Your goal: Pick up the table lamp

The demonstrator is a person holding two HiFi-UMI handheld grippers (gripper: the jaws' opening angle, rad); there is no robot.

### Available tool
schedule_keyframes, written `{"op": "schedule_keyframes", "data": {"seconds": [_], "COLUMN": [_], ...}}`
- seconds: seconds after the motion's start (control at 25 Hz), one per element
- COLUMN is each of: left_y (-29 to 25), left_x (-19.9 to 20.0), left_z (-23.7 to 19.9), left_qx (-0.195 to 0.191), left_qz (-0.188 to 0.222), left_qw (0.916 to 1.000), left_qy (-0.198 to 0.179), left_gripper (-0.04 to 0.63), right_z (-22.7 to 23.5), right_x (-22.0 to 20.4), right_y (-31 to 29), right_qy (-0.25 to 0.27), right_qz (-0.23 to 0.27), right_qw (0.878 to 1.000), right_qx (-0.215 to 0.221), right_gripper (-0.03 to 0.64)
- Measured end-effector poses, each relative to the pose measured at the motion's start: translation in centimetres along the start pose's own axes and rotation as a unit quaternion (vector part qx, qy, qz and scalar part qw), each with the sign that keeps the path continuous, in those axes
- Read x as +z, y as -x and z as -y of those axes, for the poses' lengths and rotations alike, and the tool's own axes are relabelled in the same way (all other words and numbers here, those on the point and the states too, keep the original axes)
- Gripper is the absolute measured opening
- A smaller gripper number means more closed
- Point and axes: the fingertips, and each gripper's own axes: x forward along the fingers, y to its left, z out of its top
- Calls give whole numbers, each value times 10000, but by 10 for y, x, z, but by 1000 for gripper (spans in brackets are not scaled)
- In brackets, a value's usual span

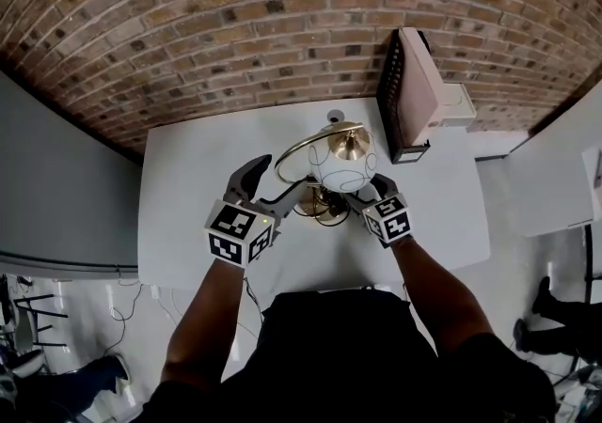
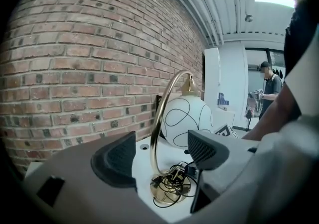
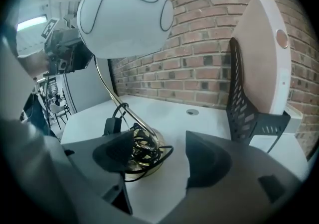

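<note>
The table lamp (image 1: 343, 160) stands mid-table: a white globe shade with black scribble lines hangs from a gold arched stem (image 2: 160, 118) over a round gold base (image 2: 172, 190), where a black cord is coiled. My left gripper (image 1: 273, 184) is at the lamp's left, and its open jaws stand either side of the stem (image 2: 162, 156) without touching it. My right gripper (image 1: 367, 191) is low at the lamp's right. It is open (image 3: 162, 158), with the base (image 3: 142, 151) just beyond its left jaw and the globe (image 3: 124, 14) overhead.
A pale upright appliance with a black grille (image 1: 414, 92) stands at the table's back right, close to the brick wall (image 1: 235, 17). A cable hole (image 1: 336, 117) sits behind the lamp. The white table (image 1: 188, 224) ends just before me. A person (image 2: 271, 88) stands far off.
</note>
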Motion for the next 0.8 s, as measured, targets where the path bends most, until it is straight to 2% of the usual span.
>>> {"op": "schedule_keyframes", "data": {"seconds": [0.08,0.12,0.36,0.8], "left_y": [0,0,-1,2], "left_x": [1,1,1,3], "left_z": [-1,-1,0,-9], "left_qx": [50,72,200,462], "left_qz": [-3,-3,-16,2], "left_qw": [10000,10000,9997,9989], "left_qy": [-19,-31,-104,-78], "left_gripper": [262,243,175,99], "right_z": [-2,-3,-7,-11], "right_x": [-4,-5,-6,-5], "right_y": [-9,-12,-22,-28], "right_qy": [26,39,157,196], "right_qz": [-66,-88,-127,-143], "right_qw": [10000,9999,9997,9997], "right_qx": [38,53,109,46], "right_gripper": [315,306,248,144]}}
